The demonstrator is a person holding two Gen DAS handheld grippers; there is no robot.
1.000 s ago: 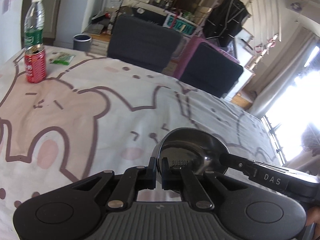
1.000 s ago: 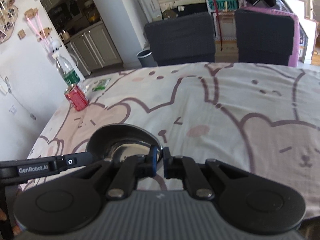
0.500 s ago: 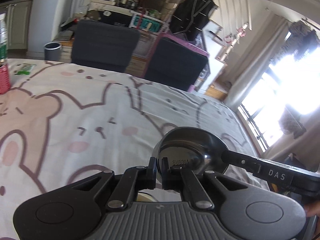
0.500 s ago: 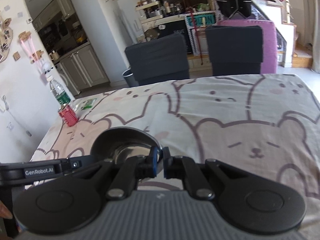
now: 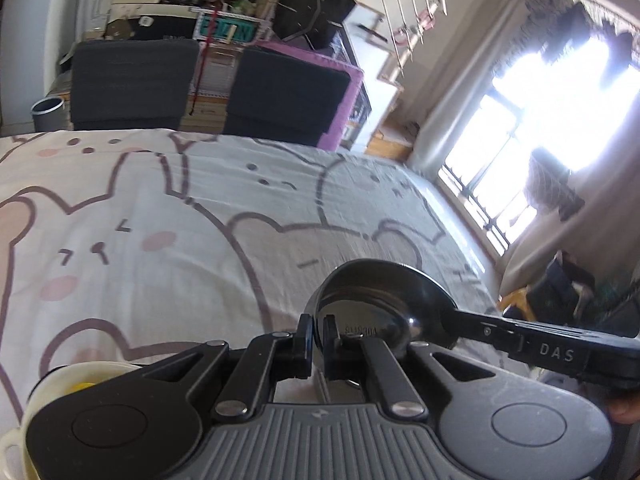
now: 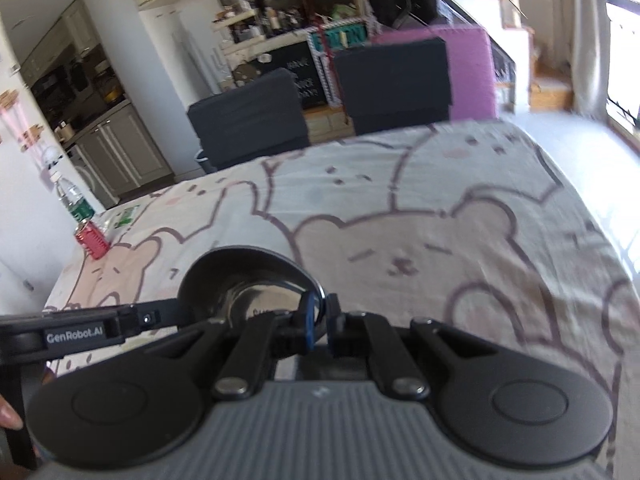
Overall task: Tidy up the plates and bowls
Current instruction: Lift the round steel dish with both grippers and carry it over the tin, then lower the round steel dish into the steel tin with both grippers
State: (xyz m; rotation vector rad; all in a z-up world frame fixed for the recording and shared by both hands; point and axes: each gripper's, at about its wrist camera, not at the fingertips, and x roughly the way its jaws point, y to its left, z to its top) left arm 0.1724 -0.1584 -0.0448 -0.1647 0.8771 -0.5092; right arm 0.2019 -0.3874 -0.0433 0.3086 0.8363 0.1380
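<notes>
Left wrist: left claw [image 5: 317, 338] pinches the near rim of the steel bowl [image 5: 384, 300], carried above the tabletop [image 5: 200, 220]; right claw [image 5: 452, 322] clamps the opposite rim. Thin, stiff, light, slick metal: rim grips look right. Right wrist: right claw [image 6: 319, 322] pressed on the bowl's rim [image 6: 248, 280].

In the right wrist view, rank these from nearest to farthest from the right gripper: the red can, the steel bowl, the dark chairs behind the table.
1. Steel bowl: its rim is pinched in the right gripper.
2. Red can: on the table's far left, beside a water bottle.
3. Dark chairs: past the table's far edge.
</notes>
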